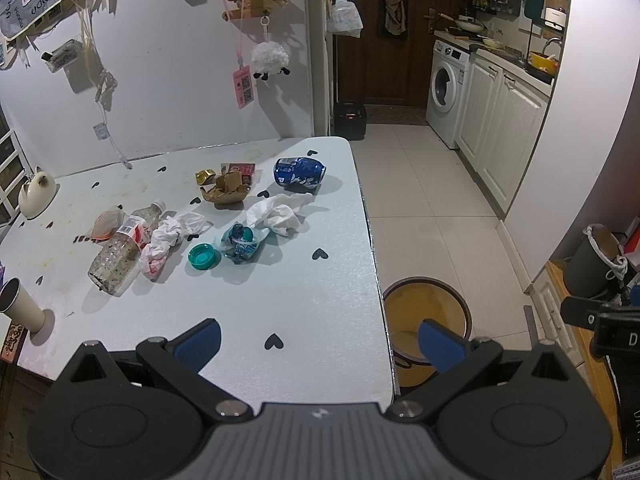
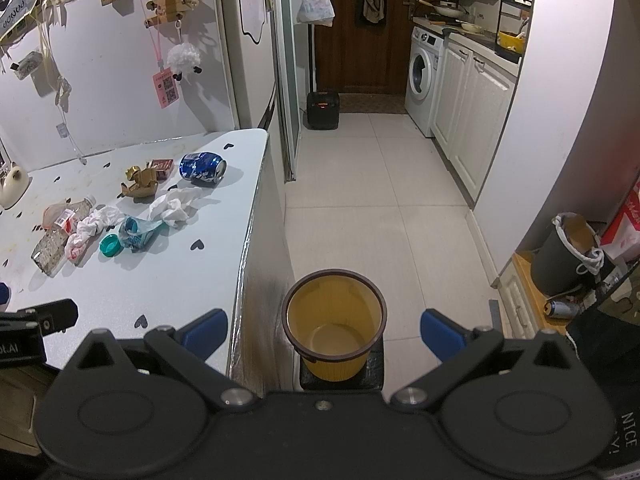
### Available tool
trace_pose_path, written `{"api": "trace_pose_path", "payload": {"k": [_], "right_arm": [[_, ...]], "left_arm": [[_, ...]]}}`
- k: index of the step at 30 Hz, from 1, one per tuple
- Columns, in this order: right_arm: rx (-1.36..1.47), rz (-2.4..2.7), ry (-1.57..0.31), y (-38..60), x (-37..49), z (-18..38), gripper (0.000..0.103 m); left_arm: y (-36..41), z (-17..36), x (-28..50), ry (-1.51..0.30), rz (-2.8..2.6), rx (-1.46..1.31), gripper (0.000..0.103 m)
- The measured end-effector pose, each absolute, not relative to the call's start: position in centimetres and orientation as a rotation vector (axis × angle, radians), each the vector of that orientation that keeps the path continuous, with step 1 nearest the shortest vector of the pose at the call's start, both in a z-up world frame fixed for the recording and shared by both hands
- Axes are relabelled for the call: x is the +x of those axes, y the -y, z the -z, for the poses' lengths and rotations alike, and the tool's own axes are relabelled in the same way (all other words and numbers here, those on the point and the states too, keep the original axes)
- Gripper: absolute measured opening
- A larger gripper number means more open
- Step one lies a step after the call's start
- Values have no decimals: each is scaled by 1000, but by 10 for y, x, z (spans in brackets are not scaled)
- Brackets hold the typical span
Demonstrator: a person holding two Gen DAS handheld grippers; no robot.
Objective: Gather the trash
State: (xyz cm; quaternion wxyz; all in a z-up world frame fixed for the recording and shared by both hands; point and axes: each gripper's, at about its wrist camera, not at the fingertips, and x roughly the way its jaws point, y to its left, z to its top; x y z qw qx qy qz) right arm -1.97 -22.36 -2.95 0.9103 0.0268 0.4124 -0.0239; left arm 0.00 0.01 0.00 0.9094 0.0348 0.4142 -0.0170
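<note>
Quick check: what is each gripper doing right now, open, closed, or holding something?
Left gripper: open, holding nothing, above the table's near edge.
Right gripper: open, holding nothing, above the yellow bin.

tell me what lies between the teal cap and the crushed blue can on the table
In the left wrist view, a crumpled teal wrapper and a wad of white tissue lie between the teal cap and the crushed blue can.

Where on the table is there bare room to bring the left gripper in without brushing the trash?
The near strip of the table is bare, between the teal cap, the paper cup and the right edge beside the yellow bin. The middle is crowded: plastic bottle, tissue, crushed blue can. The left gripper is open.
</note>
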Motion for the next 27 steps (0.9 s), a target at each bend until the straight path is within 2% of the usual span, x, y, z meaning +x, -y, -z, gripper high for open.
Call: {"api": "trace_pose_path", "payload": {"k": [16, 27], "right_arm": [[4, 12, -798, 224, -6, 24, 103], [1, -70, -794, 190, 32, 29, 103]], "left_arm": [[4, -5, 7, -808, -11, 53, 103], [-52, 0, 35, -800, -92, 7, 103]]}}
